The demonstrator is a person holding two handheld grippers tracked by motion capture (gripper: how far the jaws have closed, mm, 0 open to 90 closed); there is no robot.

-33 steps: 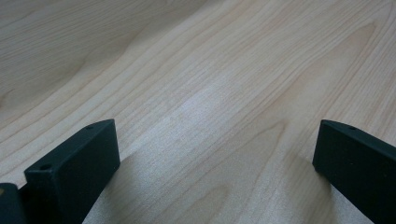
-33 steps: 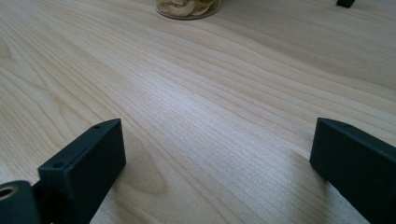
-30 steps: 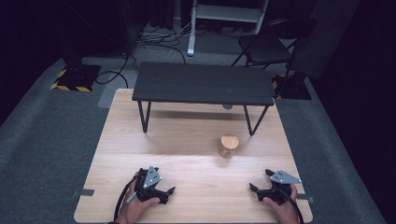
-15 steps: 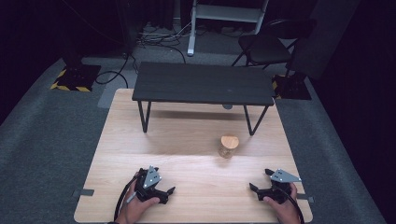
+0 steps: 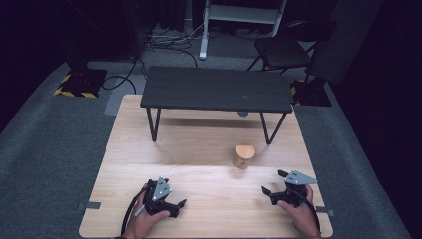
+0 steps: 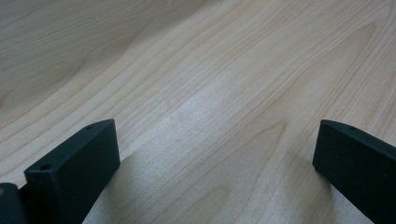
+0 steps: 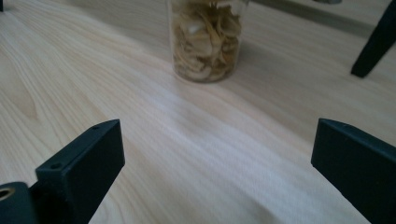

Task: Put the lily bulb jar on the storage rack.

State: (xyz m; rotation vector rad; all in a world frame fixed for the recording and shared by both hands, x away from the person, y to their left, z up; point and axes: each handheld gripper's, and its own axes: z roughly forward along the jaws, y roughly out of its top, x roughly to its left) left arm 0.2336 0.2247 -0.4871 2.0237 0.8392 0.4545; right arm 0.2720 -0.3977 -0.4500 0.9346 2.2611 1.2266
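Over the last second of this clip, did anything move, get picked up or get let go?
No visible change. Both grippers, left and right, rest open on the table near its front edge, holding nothing, and the jar stands in the same spot in front of the black bench.

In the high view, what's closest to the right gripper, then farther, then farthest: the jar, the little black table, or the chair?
From the right gripper:
1. Jar, just ahead, slightly left.
2. Black table, behind the jar.
3. Chair, on the floor beyond.
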